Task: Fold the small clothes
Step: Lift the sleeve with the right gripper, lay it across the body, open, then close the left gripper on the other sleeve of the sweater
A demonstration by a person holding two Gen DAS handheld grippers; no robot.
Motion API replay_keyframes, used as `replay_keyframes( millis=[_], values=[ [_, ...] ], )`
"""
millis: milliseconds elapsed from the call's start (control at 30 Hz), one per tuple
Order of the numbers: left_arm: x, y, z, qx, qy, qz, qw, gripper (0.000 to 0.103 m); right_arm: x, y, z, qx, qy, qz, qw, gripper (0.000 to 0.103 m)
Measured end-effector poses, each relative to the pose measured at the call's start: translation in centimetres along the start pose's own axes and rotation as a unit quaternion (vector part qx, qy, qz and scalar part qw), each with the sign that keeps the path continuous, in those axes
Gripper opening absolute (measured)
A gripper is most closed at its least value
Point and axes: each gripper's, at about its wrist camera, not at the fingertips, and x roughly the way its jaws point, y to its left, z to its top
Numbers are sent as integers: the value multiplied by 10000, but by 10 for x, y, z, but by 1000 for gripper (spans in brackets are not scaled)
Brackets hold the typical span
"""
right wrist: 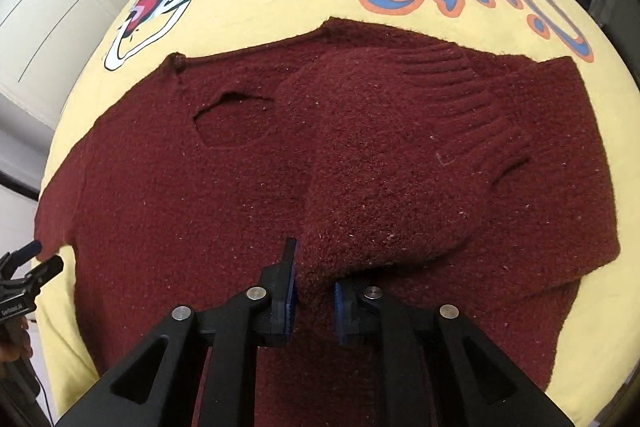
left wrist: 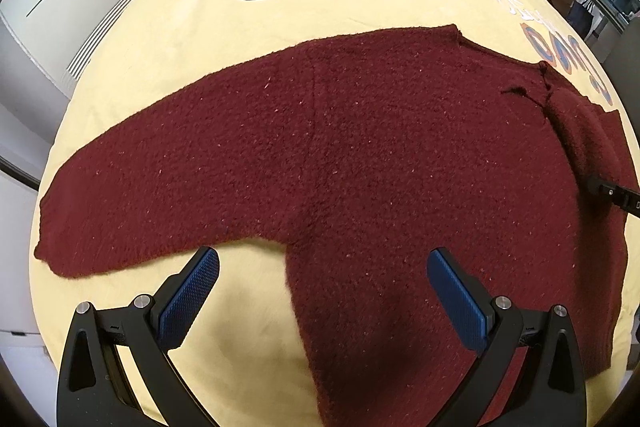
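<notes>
Now, right gripper (right wrist: 314,275): it is pointing down at the near middle of the sweater (right wrist: 160,227), its fingers standing only a little apart with a thick ridge of knit filling the gap; whether the pads are pinching or merely touching it, I cannot tell.
Risk at that ridge: if the fingers are lifting away before they are fully clear, the fuzzy knit is likely catching on the ribbed pads and dragging the fold open.
Left gripper (left wrist: 323,259): it is hovering over the sweater's near edge at the armpit, fingers wide apart and holding nothing.
Risk at the armpit: closing there is risking a grab of both body and sleeve layers, so the whole sweater is sliding instead of one sleeve folding.
Folded sleeve (right wrist: 380,155): it is lying across the sweater's chest, humped and not flat, its ribbed cuff (right wrist: 460,95) reaching towards the far shoulder.
Risk of the hump: any later fold is stacking on a bulge and ending up lopsided.
Other sleeve (left wrist: 160,187): it is stretching out flat from the sweater's opposite side, not yet folded.
Sheet (left wrist: 160,47): the yellow printed cloth is lying under and beyond the sweater; a hard tug is likely wrinkling it and shifting the sweater with it.
</notes>
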Motion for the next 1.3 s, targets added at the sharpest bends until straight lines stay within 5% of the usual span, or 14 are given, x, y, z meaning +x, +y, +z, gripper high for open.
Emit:
replay_keyframes(
  millis=[67,167,300,567,833,1033,1300],
  values=[
    [-1,-1,-1,2,9,12,10000,102,-5,0,0,-44,-38,-123,9999,28],
    [-3,-3,-1,2,10,11,10000,102,-15,-1,-1,-186,-73,-400,9990,66],
    [-4,-12,1,72,3,71,9999,102,-30,-10,-8,-331,-146,-757,9965,80],
    [-9,-45,7,482,8,58,9988,102,-40,-49,-42,-319,-8,-976,9947,83],
    [-10,-129,36,1232,-211,-157,9920,102,-51,-96,-76,294,31,-895,9955,84],
    [-14,-216,53,2083,-423,-428,9762,102,-56,-119,-85,563,-12,-873,9946,84],
    [3,-320,54,3325,-390,-592,9404,102,-64,-142,-91,856,-117,-771,9933,84]
  ],
)
